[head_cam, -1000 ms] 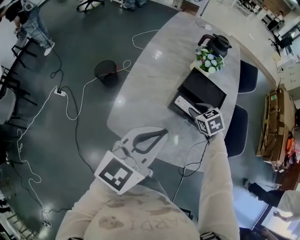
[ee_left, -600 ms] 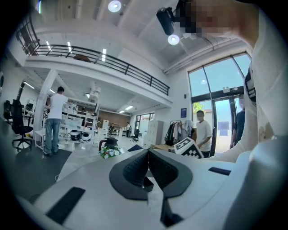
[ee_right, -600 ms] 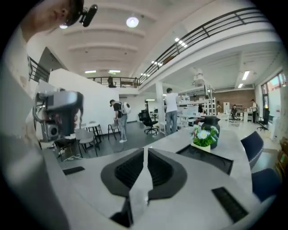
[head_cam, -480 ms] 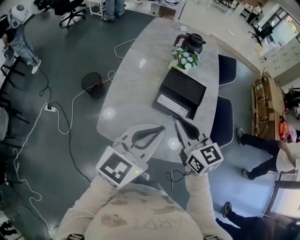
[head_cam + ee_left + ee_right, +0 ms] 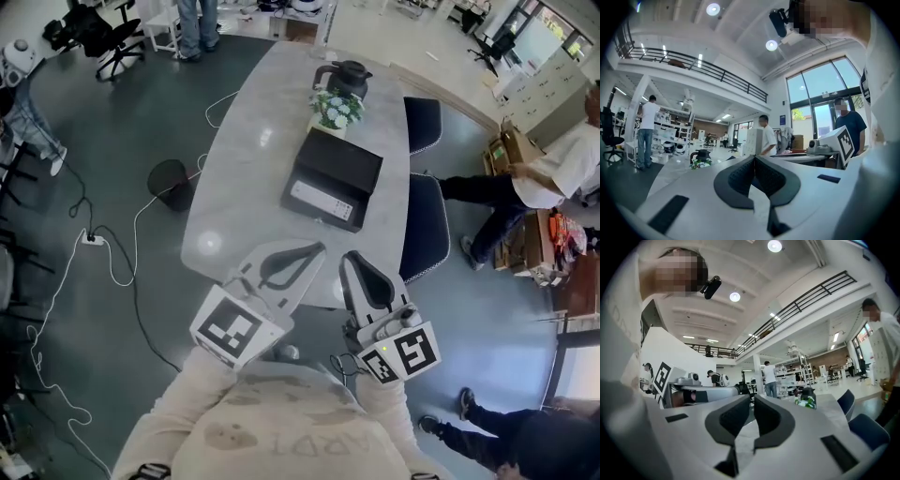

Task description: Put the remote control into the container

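head view: the table (image 5: 253, 169) is a long oval slab of pale grey, glossy, marbled stone. well beyond both sets of jaw tips a container (image 5: 349, 161) sits on it, a flat, matte black rectangular box with low walls. the remote control (image 5: 322, 200) lies inside it, against the wall nearest the jaws. it is a slim white bar with its long axis along that wall, across the line of the jaws; which end is its front is too small to tell. nothing else shows in the box. farther off stand a bunch of blue and white flowers (image 5: 335, 110) and a dark, rounded jug (image 5: 345, 78). the left gripper (image 5: 314, 251) and right gripper (image 5: 350, 262) are smooth white shells with dark pads. both are over the near table edge, tips toward the box and apart from it.

left gripper view: the left gripper (image 5: 753, 160) has its ribbed black pads pressed together, holding nothing. the jug (image 5: 699, 154) and flowers (image 5: 699, 163) sit far ahead, to the left of the jaws.

right gripper view: the right gripper (image 5: 752, 401) has its jaws closed down to a thin slit, with nothing between them. the jug (image 5: 806, 393) and flowers (image 5: 805, 402) lie ahead, to the right of the jaws.
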Tool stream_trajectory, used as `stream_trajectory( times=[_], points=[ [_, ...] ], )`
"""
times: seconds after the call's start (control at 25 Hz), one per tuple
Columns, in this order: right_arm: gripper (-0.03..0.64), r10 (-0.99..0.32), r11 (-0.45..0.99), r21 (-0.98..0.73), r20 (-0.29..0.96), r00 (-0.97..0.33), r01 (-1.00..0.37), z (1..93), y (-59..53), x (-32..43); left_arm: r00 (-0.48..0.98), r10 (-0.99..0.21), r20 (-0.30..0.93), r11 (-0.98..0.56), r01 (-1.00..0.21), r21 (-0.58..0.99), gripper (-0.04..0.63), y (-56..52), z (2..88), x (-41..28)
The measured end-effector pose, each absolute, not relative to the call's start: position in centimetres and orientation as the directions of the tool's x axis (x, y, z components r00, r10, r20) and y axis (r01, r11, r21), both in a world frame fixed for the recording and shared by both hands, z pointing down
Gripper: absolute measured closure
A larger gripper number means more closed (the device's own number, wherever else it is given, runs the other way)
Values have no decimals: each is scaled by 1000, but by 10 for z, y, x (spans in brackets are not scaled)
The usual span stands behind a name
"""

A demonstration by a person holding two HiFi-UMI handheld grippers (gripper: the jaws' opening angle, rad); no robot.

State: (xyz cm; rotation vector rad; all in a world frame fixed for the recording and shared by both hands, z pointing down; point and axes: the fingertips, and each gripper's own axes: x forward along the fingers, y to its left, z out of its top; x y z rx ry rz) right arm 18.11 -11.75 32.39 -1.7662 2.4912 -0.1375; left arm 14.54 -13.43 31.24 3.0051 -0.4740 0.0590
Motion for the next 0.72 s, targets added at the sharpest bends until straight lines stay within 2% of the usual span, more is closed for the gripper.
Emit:
stream_trajectory(
  times=[0.2,0.72],
  points=[
    [580,-951,309,-64,-33,-308,-949,313,-103,184,957,-287,48,-954,-290,78,583,-115,307,152],
    [580,-944,328,-58,-57,-325,-943,301,-84,178,956,-291,42,-955,-293,52,583,-92,296,149]
  ],
)
